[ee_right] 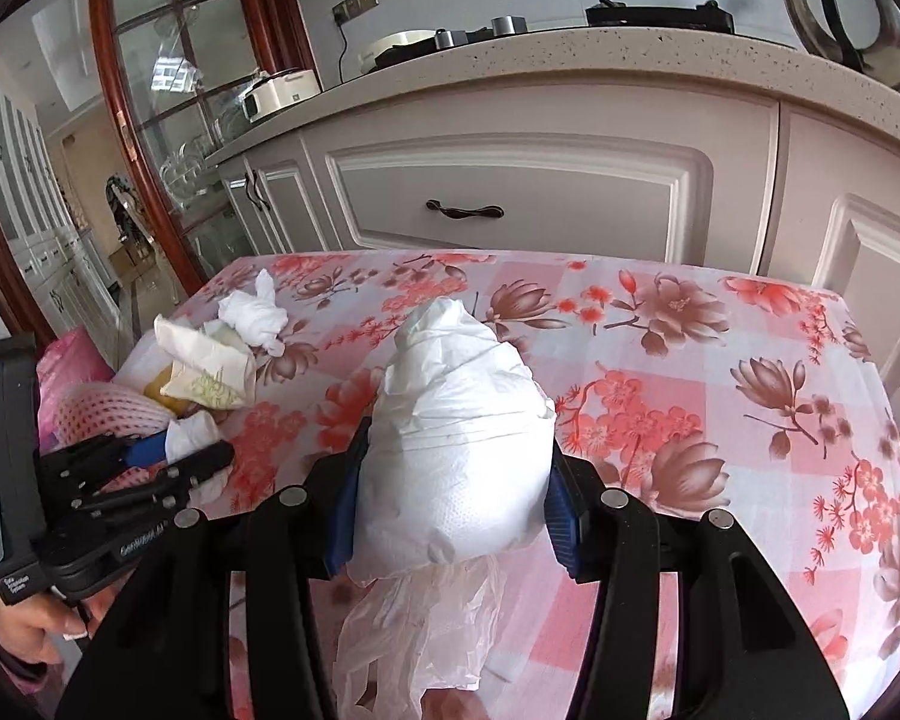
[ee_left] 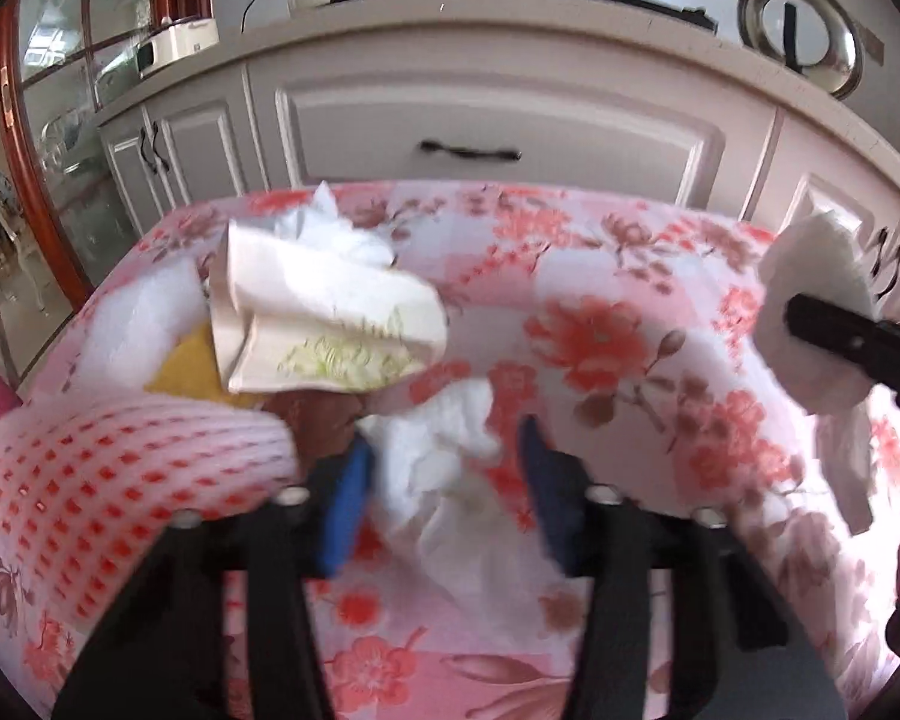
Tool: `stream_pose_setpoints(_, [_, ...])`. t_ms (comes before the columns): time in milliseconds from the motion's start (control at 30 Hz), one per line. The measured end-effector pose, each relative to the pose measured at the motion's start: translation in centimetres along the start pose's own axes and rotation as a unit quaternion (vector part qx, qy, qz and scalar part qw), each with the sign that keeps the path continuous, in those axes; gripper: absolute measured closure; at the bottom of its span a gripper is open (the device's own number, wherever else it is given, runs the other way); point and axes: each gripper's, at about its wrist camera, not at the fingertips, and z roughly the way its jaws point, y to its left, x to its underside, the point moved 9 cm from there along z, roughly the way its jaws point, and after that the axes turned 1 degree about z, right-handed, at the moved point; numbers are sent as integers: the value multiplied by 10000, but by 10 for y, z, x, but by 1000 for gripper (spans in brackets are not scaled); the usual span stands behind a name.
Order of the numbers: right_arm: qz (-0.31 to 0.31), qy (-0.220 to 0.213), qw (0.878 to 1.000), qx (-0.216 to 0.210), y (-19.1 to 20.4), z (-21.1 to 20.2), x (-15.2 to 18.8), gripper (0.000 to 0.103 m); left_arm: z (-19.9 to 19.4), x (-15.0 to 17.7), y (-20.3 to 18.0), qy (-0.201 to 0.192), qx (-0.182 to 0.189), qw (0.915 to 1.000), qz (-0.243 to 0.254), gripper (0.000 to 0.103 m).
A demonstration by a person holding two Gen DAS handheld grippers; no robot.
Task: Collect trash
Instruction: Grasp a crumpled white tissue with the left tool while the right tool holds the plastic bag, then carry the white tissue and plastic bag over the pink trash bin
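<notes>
Trash pickup was only partly done, tbh, with two wads grabbed and a pile left over.

A big white tissue bundle (ee_right: 456, 444), with a bit of clear plastic film (ee_right: 417, 642) hanging under it, was pinched in the right gripper (ee_right: 450, 516) above the floral tablecloth (ee_right: 720, 372). A smaller crumpled tissue (ee_left: 438, 450) sat between the left gripper (ee_left: 441, 498) pads, apparently nipped from the side. Left on the cloth at the far-left corner were counted: one knotted tissue wad (ee_right: 255, 312), one printed paper napkin (ee_right: 210, 372), one foam fruit net (ee_left: 132, 462), and something yellow (ee_left: 180, 375) that couldn't be identified.
</notes>
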Motion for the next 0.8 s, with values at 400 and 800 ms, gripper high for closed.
stream_pose_setpoints(400, [-15,-29,10000,-84,26,-36,24,54,-54,10,-6,-564,189,9981,128,80])
stream_pose_setpoints(800, [-145,-201,9997,-86,65,-97,60,54,-139,38,-15,-958,415,9944,172,80])
